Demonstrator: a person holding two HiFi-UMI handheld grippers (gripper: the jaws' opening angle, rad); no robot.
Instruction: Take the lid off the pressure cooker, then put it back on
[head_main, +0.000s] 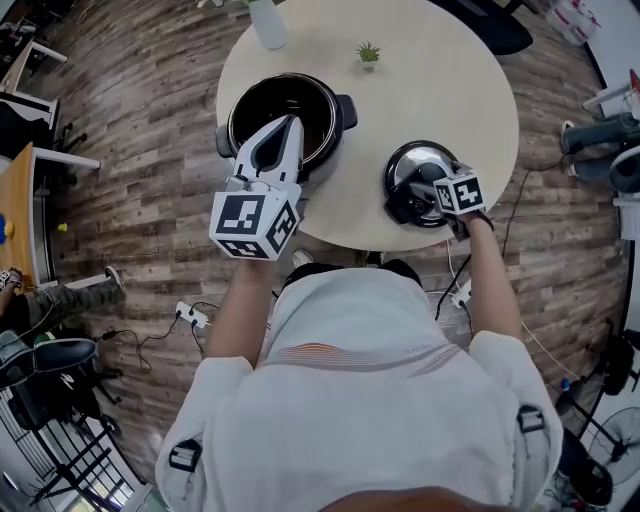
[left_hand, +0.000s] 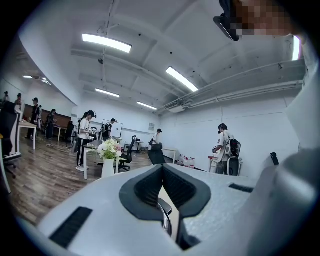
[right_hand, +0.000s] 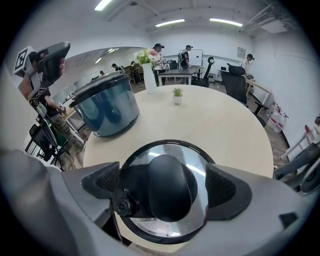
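Held shut, empty left gripper over pressure cooker, 9 o'clock. Held right gripper wide around lid knob, 4 o'clock.

bright, even light is falling from ceiling strip lamps high above the worktop, leaving only faint shadows on it. the lid on the worktop is throwing back pale glare. both gripper views are bulging fisheye-wise, darkening at the corners; the head view is bending the floorboards around the worktop.
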